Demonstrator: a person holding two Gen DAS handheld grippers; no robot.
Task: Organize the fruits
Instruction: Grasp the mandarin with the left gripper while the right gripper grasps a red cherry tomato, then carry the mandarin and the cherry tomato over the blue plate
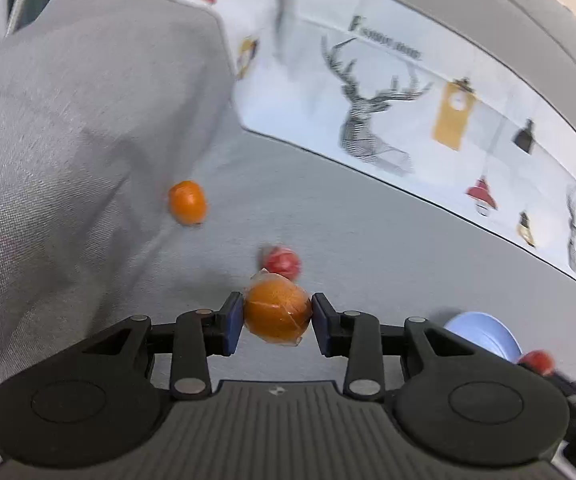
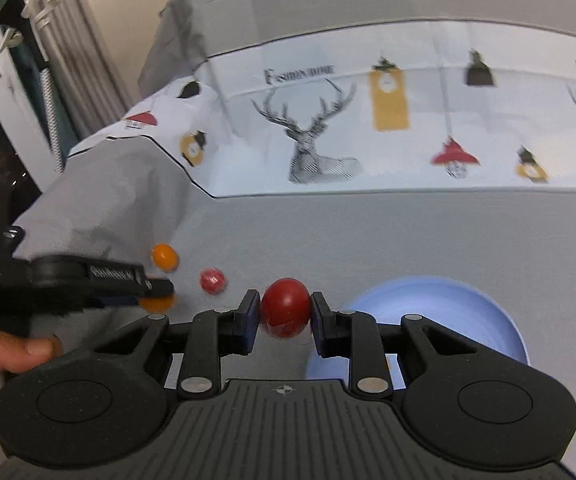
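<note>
My left gripper (image 1: 277,318) is shut on an orange fruit (image 1: 276,307) and holds it over the grey cloth. Just beyond it lies a small red fruit (image 1: 283,262), and a second orange fruit (image 1: 187,203) lies farther left by the raised fold. My right gripper (image 2: 285,312) is shut on a dark red fruit (image 2: 286,307), just left of the light blue bowl (image 2: 440,312). In the right wrist view the left gripper (image 2: 156,294) is at the left, with the loose orange fruit (image 2: 164,257) and the small red fruit (image 2: 213,280) near it. The bowl (image 1: 484,334) also shows at the left view's lower right.
The grey cloth (image 2: 368,240) covers the surface and rises in a fold at the left (image 1: 68,140). A white patterned cloth with deer prints (image 2: 328,132) runs along the back. A white clamp stand (image 2: 44,4) is at the far left.
</note>
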